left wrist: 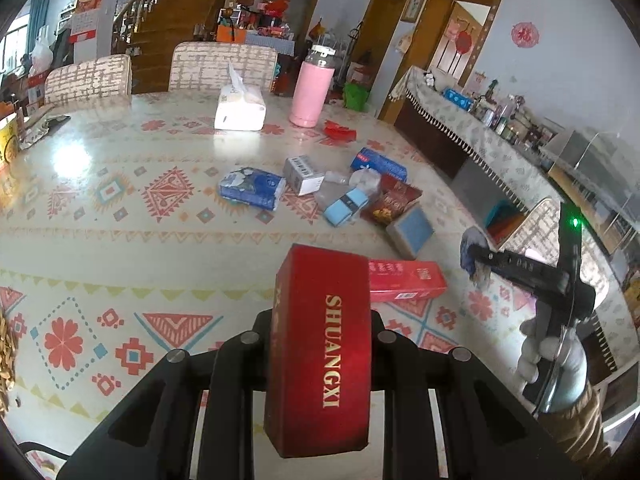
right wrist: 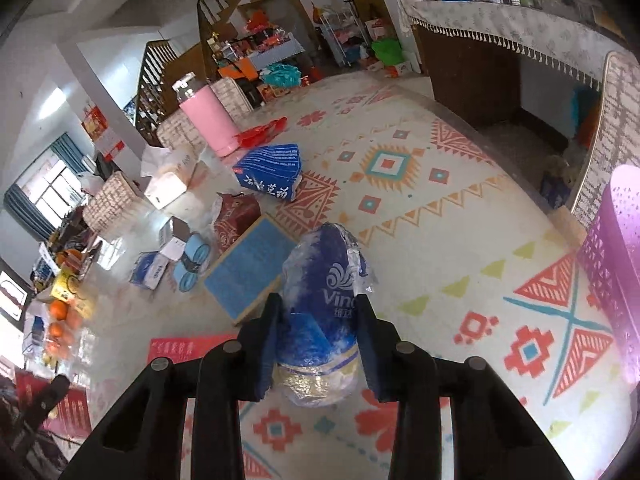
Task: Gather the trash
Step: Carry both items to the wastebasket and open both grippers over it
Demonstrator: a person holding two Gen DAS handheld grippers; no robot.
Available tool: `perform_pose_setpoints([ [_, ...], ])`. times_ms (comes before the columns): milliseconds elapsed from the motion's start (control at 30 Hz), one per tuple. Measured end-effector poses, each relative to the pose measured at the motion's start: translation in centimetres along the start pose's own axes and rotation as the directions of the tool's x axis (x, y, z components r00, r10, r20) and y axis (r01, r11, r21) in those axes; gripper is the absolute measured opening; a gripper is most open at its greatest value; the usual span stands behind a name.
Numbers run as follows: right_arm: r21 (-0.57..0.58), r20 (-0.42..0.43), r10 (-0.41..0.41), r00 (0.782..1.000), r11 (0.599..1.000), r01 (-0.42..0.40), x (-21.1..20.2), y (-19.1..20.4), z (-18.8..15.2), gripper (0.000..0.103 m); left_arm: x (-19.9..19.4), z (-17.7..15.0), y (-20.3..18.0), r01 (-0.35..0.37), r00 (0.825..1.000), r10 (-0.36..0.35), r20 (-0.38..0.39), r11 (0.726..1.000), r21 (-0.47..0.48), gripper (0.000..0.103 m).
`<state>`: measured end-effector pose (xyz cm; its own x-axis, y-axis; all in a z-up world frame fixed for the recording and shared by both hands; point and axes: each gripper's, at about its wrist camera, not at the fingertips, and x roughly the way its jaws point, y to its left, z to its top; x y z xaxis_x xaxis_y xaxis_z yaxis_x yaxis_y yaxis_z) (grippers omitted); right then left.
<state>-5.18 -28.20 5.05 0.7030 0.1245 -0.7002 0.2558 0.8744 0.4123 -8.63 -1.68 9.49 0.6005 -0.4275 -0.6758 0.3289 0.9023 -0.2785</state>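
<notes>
Patterned oilcloth covers the bench (left wrist: pixel 100 208), which sits in a cluttered living room with a staircase and padded chairs behind it. The left gripper (left wrist: pixel 320 344) has its jaws closed on a red box (left wrist: pixel 320 352) lettered SHUANGXI, held up over the near edge of the bench. The right gripper (right wrist: pixel 316 344) has its jaws clamped on a blue tissue pack (right wrist: pixel 320 300) in crinkled clear film, lifted clear of the cloth. More trash lies in a loose heap mid-bench — a flat red carton (left wrist: pixel 406 280), a blue-faced box (left wrist: pixel 412 232), a dark red snack bag (left wrist: pixel 390 200), a small grey box (left wrist: pixel 303 174) and a floral tissue pack (left wrist: pixel 252 188). The cardboard boxes look light and stiff, best taken across their narrow sides; pressed too hard, an empty one would likely cave in. The film-wrapped pack is soft and probably slippery, so a squeeze around its middle seems safest. The snack bag is limp and would want pinching at an edge. A purple perforated basket (right wrist: pixel 616 280) shows at the right of the right wrist view, cut off by the frame — possibly the bin, though its opening cannot be seen. Whether any of the boxes is empty cannot be told.
</notes>
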Motion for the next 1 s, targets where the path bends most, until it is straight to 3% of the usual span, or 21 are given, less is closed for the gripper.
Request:
perform_pose_setpoints([
  [267,-0.016,0.022,0.039,0.999,0.999,-0.039,-2.6,-1.4,-1.1,0.039,0.4,0.0,-3.3,0.020,1.000,-0.019,-0.018,0.998,0.054,0.022],
  [567,0.014,0.089,0.045,0.995,0.999,-0.046,-7.5,-5.4,-1.6,0.039,2.1,0.2,-8.2,0.062,0.997,-0.055,-0.061,0.989,0.131,0.022],
  [800,0.067,0.165,-0.031,0.986,0.998,0.020,-13.9,-11.0,-3.0,0.039,3.9,0.2,-13.2,0.116,0.990,-0.095,-0.106,0.971,0.210,0.022],
  [1000,0.131,0.212,-0.147,0.966,0.984,0.121,-19.7,-16.6,-4.5,0.040,6.4,0.2,-18.3,0.197,0.973,-0.155,-0.174,0.945,0.262,0.022],
])
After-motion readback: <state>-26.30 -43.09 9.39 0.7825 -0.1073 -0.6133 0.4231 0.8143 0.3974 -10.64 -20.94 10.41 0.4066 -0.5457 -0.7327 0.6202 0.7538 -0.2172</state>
